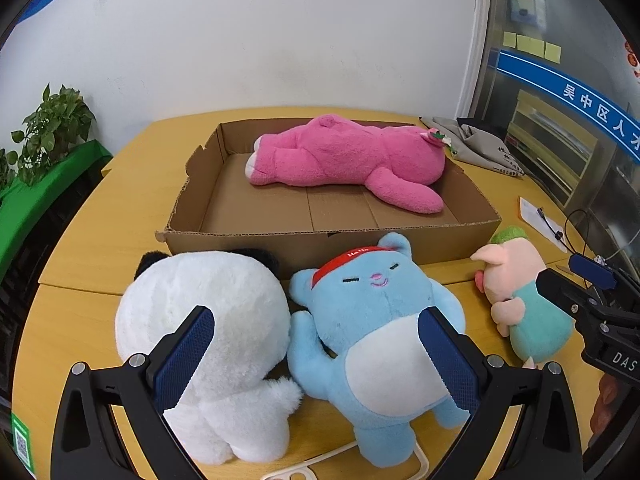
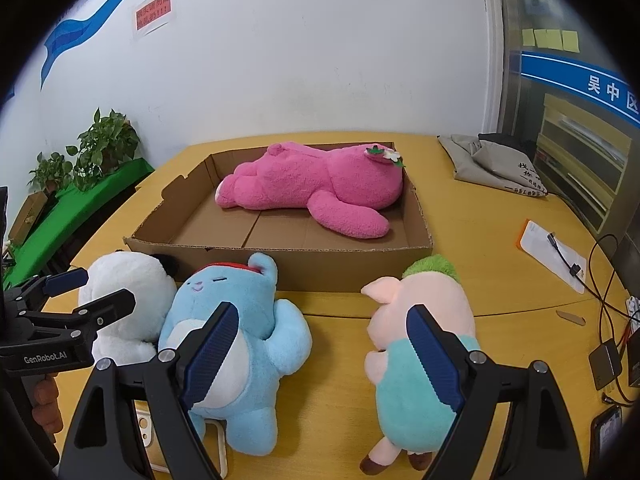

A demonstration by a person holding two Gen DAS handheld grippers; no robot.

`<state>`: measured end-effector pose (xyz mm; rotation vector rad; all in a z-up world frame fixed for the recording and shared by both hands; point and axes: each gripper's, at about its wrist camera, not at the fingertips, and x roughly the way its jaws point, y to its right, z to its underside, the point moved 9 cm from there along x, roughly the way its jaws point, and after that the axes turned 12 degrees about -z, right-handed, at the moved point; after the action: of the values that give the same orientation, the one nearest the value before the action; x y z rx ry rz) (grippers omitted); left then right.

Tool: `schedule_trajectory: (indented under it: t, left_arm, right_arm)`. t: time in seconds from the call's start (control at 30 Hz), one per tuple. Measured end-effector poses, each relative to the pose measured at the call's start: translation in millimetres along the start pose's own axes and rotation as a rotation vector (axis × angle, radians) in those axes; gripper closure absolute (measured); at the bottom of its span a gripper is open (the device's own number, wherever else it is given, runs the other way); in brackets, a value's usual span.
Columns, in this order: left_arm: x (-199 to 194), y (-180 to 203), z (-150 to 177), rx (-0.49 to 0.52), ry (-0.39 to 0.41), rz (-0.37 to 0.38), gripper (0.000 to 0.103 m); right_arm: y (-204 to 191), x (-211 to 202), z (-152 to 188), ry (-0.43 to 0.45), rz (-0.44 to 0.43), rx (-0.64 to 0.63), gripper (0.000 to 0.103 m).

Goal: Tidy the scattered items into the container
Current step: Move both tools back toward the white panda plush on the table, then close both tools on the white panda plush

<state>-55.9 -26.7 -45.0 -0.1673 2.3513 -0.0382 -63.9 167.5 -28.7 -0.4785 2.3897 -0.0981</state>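
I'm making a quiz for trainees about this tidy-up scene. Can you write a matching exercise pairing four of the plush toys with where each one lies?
Things:
1. pink bear
2. white panda
3. blue cat
4. pig

Places:
A. on the table, at the far left of the row
B. inside the cardboard box
C. on the table, at the far right of the row
D. on the table, middle of the row

Pairs: 1-B, 2-A, 3-D, 4-C
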Motion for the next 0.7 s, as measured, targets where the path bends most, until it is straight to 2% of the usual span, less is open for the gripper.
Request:
schedule_trajectory:
  t: [0.23,0.47,0.57,0.7]
  left_arm:
    - [1.0,-13.9,1.2,-0.024,0.0,0.011,0.0]
    - [4.5,-52.1,4.6,-0.073,-0.006,0.019,0.0]
    - [5.6,-77.7,5.8,-0.101,-0.007,0.035,0.0]
    - [13.6,-109.9,7.3,-0.123,-0.023,0.057,0.0]
  right_arm:
    - [-3.9,4.1,1.8,-0.011,-0.008,-0.003,0.017]
    - [-16.6,11.9,2.4,-0.027,-0.02,-0.013,0.017]
    - [-36.3,17.7,1.8,-0.032,-0.073,-0.039,0.017]
    - [-85.7,32.1,4.8,-0.06,-0.217,-0.111,0.017]
